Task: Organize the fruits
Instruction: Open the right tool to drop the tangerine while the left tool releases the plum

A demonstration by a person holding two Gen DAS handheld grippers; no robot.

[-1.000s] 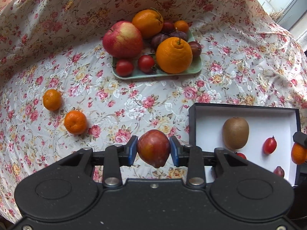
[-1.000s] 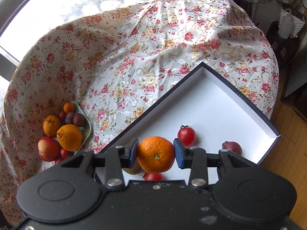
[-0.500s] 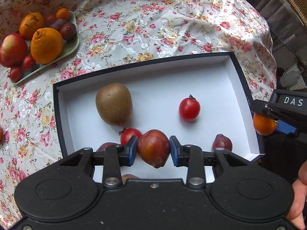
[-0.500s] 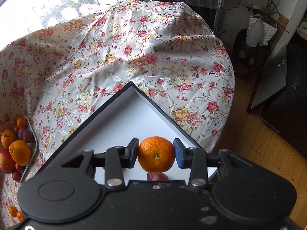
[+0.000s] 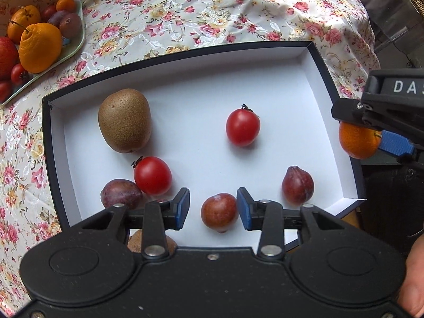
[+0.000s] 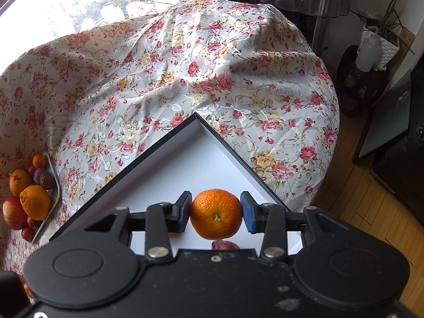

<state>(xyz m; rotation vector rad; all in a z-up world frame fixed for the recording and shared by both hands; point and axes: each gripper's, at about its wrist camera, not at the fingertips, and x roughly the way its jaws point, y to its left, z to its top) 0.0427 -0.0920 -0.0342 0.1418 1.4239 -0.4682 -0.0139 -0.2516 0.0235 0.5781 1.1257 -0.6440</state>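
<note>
A reddish plum (image 5: pixel 219 212) is seen lying in the white box (image 5: pixel 312 61), between the left gripper (image 5: pixel 213 209) jaws, which are opening off it, pretty much. A mandarin (image 6: pixel 216 217) is kept clamped by the right gripper (image 6: pixel 216 216) over the box corner

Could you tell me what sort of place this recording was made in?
Most likely a lived-in home, perhaps a dining or living room: a table under a floral tablecloth, a wooden floor, a potted plant on a side stand and a large window.
</note>
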